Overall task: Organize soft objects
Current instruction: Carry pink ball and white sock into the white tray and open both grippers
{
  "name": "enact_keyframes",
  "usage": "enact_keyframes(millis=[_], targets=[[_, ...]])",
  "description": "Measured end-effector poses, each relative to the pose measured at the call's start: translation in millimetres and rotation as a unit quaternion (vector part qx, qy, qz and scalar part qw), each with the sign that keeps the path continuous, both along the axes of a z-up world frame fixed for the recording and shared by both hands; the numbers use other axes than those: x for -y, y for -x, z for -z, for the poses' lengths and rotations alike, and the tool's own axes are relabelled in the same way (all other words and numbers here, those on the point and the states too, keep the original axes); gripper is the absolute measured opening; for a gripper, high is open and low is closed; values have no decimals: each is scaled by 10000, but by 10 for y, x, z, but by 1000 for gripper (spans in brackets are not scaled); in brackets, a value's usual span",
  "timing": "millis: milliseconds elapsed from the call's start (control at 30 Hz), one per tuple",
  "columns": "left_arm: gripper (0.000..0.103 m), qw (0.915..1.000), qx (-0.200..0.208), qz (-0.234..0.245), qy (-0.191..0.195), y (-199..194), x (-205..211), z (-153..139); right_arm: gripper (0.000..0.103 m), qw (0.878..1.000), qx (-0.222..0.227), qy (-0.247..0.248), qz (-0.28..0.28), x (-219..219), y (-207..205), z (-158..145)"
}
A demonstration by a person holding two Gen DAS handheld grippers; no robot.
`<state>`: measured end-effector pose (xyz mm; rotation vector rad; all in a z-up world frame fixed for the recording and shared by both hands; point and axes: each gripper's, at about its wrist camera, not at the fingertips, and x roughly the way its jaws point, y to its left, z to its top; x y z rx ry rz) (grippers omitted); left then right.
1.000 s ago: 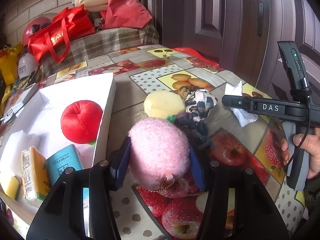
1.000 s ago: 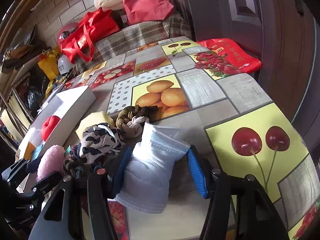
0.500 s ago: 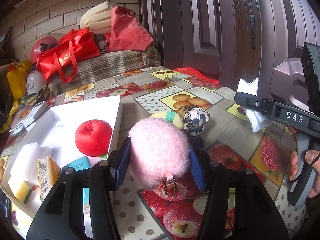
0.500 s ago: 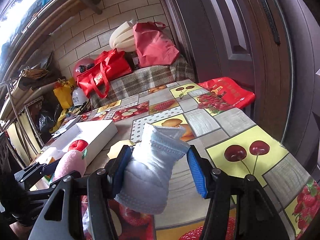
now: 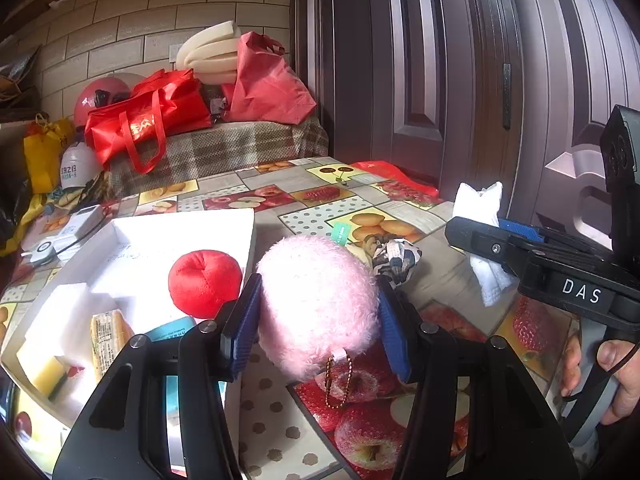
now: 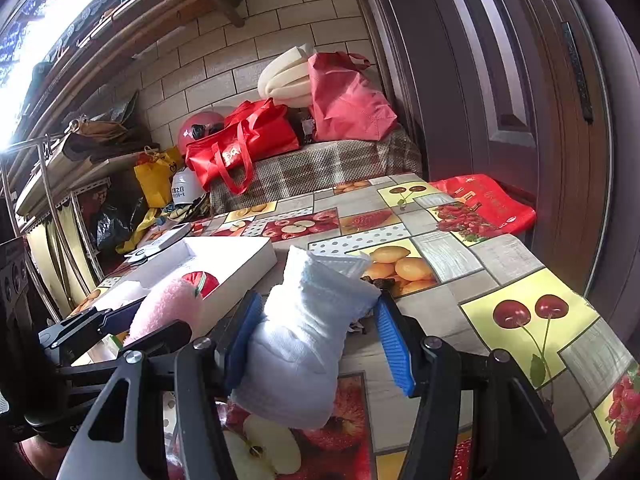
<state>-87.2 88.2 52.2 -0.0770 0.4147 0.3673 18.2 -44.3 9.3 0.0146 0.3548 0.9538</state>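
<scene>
My left gripper [image 5: 316,312] is shut on a fluffy pink plush ball [image 5: 316,304] with a small chain, held above the table beside the white box [image 5: 180,236]. The box holds a red plush apple [image 5: 204,282], white foam and small packets. My right gripper [image 6: 318,340] is shut on a white folded cloth [image 6: 308,340], lifted over the table. The cloth [image 5: 480,220] and right gripper [image 5: 492,240] also show in the left wrist view at right. A black-and-white patterned fabric piece [image 5: 396,258] and a braided piece lie on the table behind the pink ball.
The table has a fruit-print cover [image 6: 520,320]. A red flat bag [image 6: 484,204] lies at its far right corner. Red bags [image 5: 148,124], foam rolls and a helmet sit on a checked bench behind. A dark door stands to the right.
Both grippers have risen from the table with their objects held. The pink ball and the white cloth now hang higher, and the views tilt up toward the wall.
</scene>
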Motion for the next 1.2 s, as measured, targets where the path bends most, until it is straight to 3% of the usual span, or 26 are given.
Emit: enact_keyframes(millis=[567,1200], targets=[[54,9998,196,-36,-12,93,-25,-16,58,9984,497,223,-160,-136,280,-31],[54,9985,407,-336,-163,435,-225,-31,58,9950,567,438,-692,-435,488,13]])
